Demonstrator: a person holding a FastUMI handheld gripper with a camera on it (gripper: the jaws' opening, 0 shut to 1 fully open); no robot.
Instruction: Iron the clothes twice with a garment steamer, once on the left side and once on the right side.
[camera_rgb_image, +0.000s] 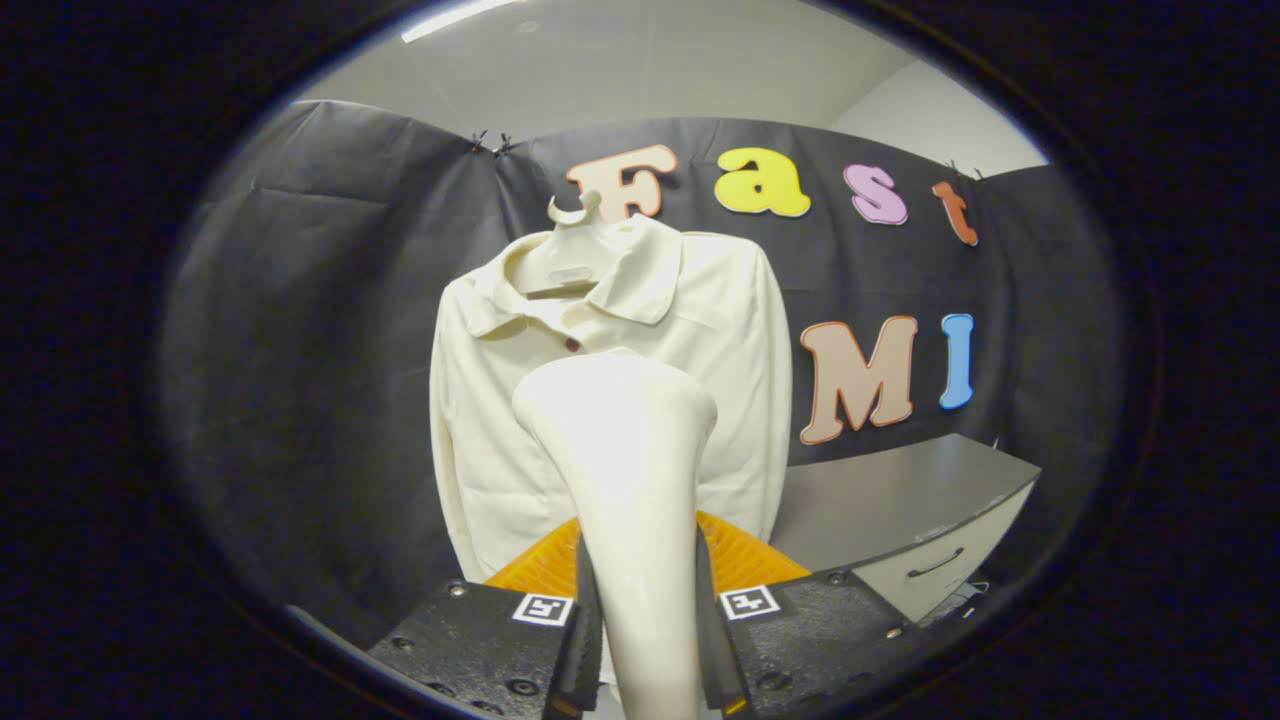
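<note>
In the gripper view, my hand-held gripper (648, 640) sits at the bottom centre of the frame, its two fingers closed against either side of the garment steamer (630, 480), whose cream neck rises from between them and flares into a wide head in the middle of the picture. I judge the steamer to be hard, smooth plastic and top-heavy (so it may twist or slide in the pads); the narrow neck where I hold it looks like the right place, since the body swells above the fingers and keeps it from dropping through.

The clothes, a cream jacket (500, 400), hang on a hanger (575, 212) just beyond the steamer head, in the centre of the frame against the booth wall. The jacket looks light and soft and will likely swing away if I press hard.

To the left of the jacket there is open room. To the lower right a grey surface (900, 495) with a drawer (935, 565) stands near the jacket's hem, and its edge could catch my sweep on that side.
</note>
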